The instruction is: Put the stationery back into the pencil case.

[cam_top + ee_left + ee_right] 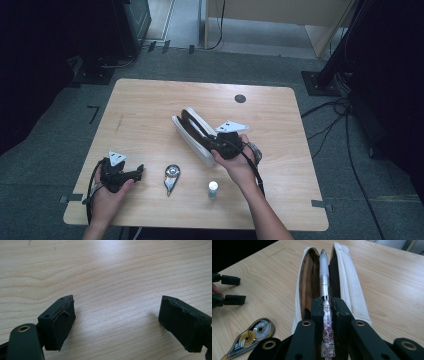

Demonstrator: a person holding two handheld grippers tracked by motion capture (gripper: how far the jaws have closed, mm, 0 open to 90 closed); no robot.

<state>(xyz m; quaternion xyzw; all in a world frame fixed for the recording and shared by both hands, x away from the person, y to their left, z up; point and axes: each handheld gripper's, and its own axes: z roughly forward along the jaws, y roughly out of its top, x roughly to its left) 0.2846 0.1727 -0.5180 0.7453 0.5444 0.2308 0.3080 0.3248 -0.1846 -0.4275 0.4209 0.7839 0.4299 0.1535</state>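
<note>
Right gripper view: right gripper [327, 308] clamped on a clear-barrelled pen [325, 290], jaws pressed against both sides of the barrel. White grip section and tip of pen pointing away, lying over the open mouth of a white pencil case [352, 290]; brown lining on one inner wall, black mesh on the other. Correction tape dispenser [253, 336] flat on the wooden table [392, 280], near left of the case.

High view: right gripper [220, 142] held at the near end of the pencil case [192, 132], which lies diagonally at table centre, open side up. Left gripper [137, 172] near the left front corner, resting low over the table [150, 100], well apart from the case. Correction tape dispenser [171, 177] between the two hands; small white-capped bottle [213, 189] upright just right of it, near the front edge.

Left gripper view: left gripper [116, 322] with jaws wide apart, nothing between them, bare wood grain beneath.
</note>
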